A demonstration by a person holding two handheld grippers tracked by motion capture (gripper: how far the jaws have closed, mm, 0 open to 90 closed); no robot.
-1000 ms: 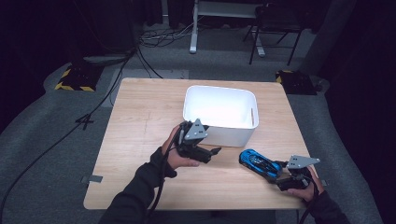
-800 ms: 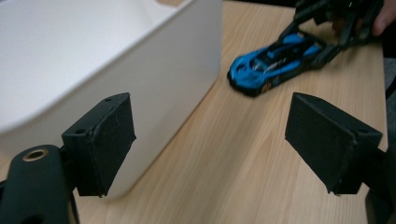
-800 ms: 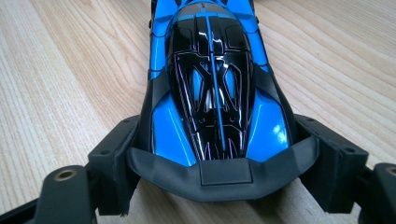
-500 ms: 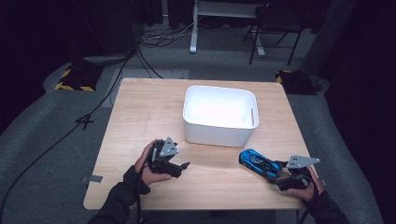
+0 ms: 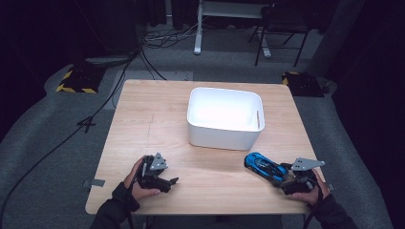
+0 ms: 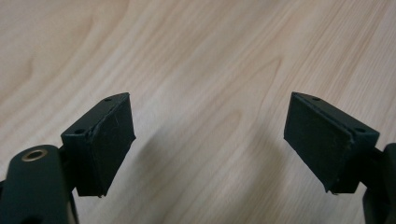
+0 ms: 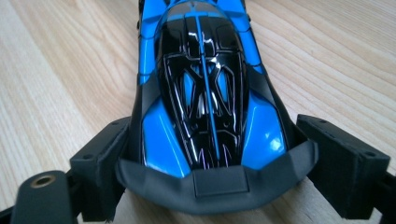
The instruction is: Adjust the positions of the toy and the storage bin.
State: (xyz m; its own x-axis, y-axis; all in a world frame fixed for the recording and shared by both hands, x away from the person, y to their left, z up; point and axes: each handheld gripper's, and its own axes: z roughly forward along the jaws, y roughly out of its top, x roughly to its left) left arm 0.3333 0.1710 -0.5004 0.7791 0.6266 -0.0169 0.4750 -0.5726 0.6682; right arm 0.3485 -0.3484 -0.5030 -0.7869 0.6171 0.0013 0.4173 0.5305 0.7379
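While the left claw [image 5: 173, 182] sits spread and empty low over the worktop [image 5: 143, 124] near its front-left corner, the white bin [image 5: 224, 136] stands mid-worktop, toward the back. Blue toy car [image 5: 264, 166] rests on the worktop near the front-right corner, its tail between the right claw [image 5: 282, 175] jaws, which have just been opening; pads look barely off it. Reads as a release. Next: back the right claw straight off without nudging the car.

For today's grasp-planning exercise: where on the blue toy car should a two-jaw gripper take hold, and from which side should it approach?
Probably across the tail of the blue toy car, coming from behind along its length, as the right gripper stands now. The body is long and narrow, and its flat flanks near the rear wing suit opposed pads. The jaws have just been opening, with the tail between them.
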